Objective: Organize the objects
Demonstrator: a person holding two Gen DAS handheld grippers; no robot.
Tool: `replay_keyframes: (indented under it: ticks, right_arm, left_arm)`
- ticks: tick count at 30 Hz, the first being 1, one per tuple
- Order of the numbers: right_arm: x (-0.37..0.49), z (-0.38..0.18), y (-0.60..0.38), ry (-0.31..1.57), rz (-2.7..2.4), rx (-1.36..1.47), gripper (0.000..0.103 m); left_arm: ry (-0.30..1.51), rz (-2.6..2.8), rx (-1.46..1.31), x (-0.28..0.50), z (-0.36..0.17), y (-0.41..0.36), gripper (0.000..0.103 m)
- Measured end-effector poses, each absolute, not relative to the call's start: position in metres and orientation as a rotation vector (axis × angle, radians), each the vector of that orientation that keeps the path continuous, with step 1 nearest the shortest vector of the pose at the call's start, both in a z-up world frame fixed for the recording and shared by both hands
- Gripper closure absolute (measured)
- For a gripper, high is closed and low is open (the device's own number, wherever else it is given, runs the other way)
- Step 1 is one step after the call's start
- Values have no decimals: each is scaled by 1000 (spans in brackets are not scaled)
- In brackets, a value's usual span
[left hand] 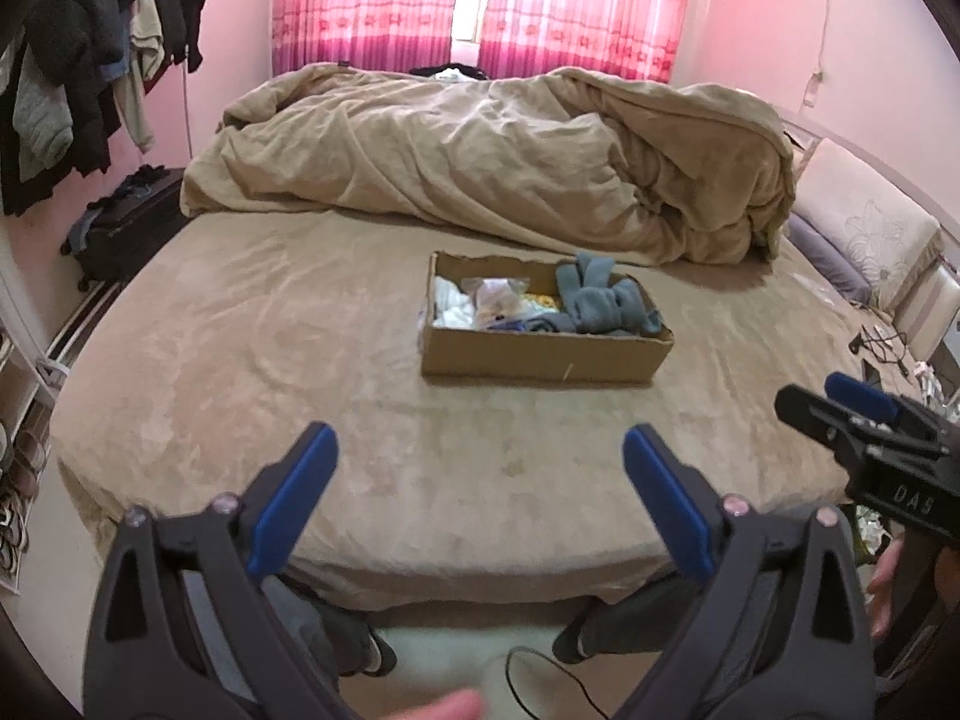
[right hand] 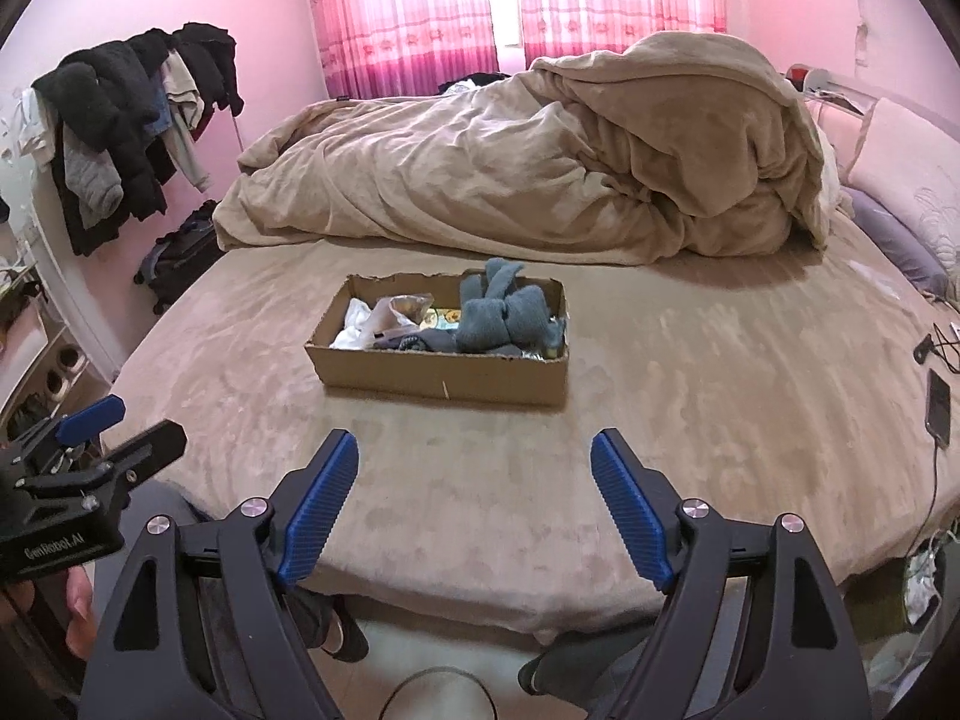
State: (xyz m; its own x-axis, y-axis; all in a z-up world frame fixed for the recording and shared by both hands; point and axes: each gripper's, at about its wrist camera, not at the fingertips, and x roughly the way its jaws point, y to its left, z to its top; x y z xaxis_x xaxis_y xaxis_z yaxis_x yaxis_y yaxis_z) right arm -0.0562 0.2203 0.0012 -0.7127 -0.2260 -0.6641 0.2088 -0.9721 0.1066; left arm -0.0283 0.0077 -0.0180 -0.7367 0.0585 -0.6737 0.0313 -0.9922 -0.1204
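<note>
A shallow cardboard box rests in the middle of the tan bed. Inside it lie grey-blue socks, white cloth and a clear plastic bag. My left gripper hangs above the bed's near edge, well short of the box, open with nothing between its blue pads. My right gripper is beside it, also open and empty. Each gripper shows at the side of the other's view: the right gripper, the left gripper.
A rumpled beige duvet fills the far half of the bed. A clothes rack and a dark suitcase stand at the left wall. A phone with cables lies at the bed's right edge. Pillows sit far right. Feet and floor show below.
</note>
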Motion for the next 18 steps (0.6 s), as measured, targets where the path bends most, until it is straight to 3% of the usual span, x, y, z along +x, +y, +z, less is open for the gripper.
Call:
replay_keyframes:
  ticks: [18]
  right_arm:
    - [-44, 7, 221, -33, -2700, 1048, 20]
  left_arm:
    - [-134, 2958, -1065, -17, -7, 15, 6]
